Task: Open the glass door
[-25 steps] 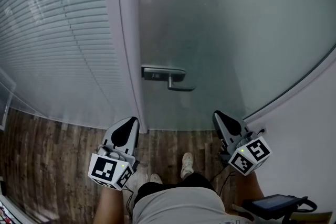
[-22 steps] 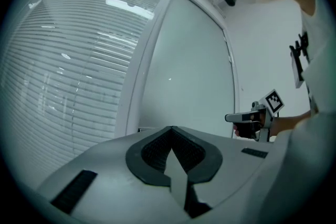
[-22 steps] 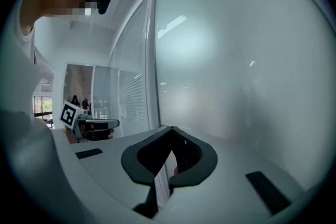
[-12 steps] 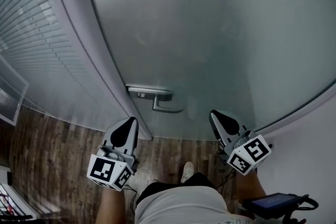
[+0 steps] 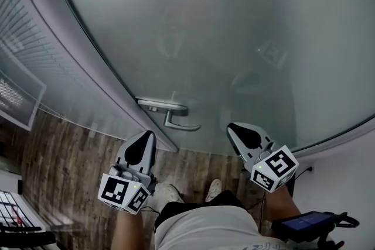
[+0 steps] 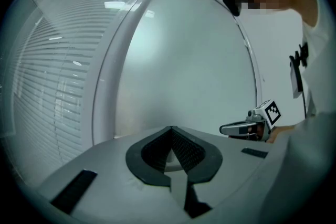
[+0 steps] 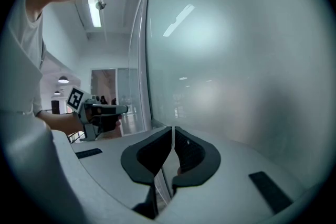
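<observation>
left tongs (image 5: 142,137): together, empty | right tongs (image 5: 235,129): together, empty | door handle (image 5: 176,117): ahead between both, untouched | glass door (image 5: 222,38): apparently closed; tongs likely poised for pressing the handle

The glass door (image 5: 234,38) now fills much more of the head view; its frame (image 5: 99,64) and the blinds (image 5: 17,38) have slid toward the left edge; the handle (image 5: 169,113) sits lower and further left, nearer to the left gripper (image 5: 146,136); the right gripper (image 5: 235,129) has moved a little left, toward the lever's end; faint reflections (image 5: 274,54) of the grippers have appeared in the glass.
</observation>
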`<move>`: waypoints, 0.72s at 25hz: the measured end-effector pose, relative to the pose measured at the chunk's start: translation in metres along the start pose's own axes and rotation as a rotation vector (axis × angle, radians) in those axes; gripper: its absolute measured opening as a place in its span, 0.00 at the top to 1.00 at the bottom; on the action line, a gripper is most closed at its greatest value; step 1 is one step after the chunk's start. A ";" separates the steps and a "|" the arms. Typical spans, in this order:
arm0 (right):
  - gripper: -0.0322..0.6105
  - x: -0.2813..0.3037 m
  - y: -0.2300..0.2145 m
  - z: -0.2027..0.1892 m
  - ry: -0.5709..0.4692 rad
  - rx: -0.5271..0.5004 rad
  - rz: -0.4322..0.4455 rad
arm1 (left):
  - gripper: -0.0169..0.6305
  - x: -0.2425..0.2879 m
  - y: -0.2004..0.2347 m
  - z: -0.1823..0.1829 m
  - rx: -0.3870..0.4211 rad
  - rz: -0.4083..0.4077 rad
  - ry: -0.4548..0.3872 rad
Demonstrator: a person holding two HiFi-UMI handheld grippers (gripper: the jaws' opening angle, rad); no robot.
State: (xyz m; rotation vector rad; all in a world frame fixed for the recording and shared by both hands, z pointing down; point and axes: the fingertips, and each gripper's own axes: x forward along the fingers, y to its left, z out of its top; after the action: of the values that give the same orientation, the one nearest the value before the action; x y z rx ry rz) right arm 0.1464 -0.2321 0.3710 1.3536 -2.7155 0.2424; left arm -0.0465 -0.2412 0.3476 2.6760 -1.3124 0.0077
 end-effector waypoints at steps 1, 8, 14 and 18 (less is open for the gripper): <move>0.95 0.000 -0.002 -0.004 0.009 -0.002 0.003 | 0.97 0.004 -0.002 -0.001 -0.001 -0.003 -0.002; 0.77 0.020 0.003 -0.029 0.143 -0.023 -0.006 | 0.97 0.016 0.009 -0.011 -0.020 -0.059 0.006; 0.74 0.029 0.001 -0.047 0.249 -0.082 0.008 | 0.97 0.028 0.009 -0.011 -0.023 -0.095 0.024; 0.69 0.041 0.003 -0.063 0.340 -0.136 0.046 | 0.97 0.031 0.012 -0.013 -0.030 -0.108 0.040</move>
State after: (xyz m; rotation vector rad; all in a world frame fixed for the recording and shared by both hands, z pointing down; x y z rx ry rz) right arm 0.1203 -0.2507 0.4388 1.1017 -2.4340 0.2598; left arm -0.0357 -0.2708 0.3641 2.7033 -1.1454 0.0284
